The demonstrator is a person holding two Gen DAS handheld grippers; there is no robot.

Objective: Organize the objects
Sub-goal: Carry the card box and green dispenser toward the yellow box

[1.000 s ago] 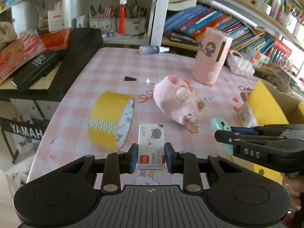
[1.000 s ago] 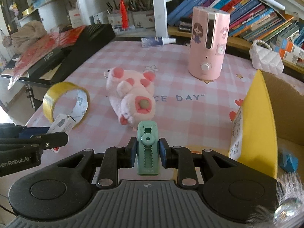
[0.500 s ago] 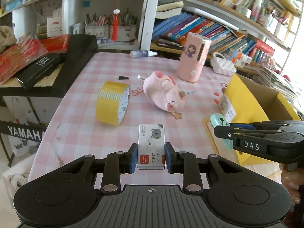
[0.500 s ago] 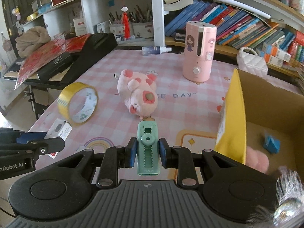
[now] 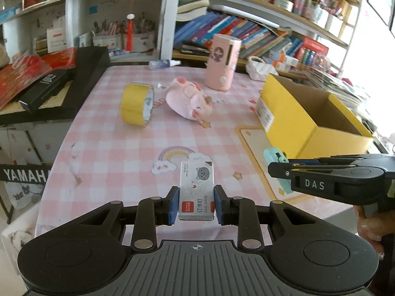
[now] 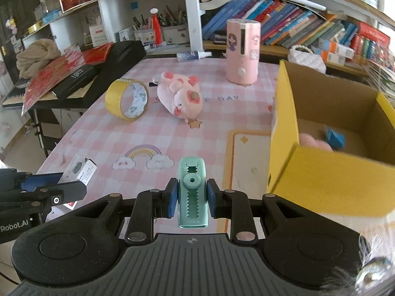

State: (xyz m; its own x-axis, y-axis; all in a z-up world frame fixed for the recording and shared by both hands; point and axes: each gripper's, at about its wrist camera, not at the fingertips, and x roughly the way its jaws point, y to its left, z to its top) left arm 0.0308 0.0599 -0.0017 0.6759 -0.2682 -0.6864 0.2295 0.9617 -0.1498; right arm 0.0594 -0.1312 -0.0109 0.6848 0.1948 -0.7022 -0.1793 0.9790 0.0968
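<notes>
One staple box point(image 5: 196, 190), printed "订书钉", clamped between the left gripper point(image 5: 196, 203) pads, held above the table's near edge. One mint-green eraser-type tool point(image 6: 192, 192), clamped by the right gripper point(image 6: 192, 201), just left of the yellow box point(image 6: 328, 172). Left of that box on the pink checked table point(image 5: 118, 148): one yellow tape roll point(image 5: 136, 104), one pink plush pig point(image 5: 190, 101), one pink cylinder point(image 5: 223, 65). Inside the box: one blue item point(image 6: 334, 137). "YAMAHA" appears on a stand point(image 5: 23, 175) beyond the table's left edge.
</notes>
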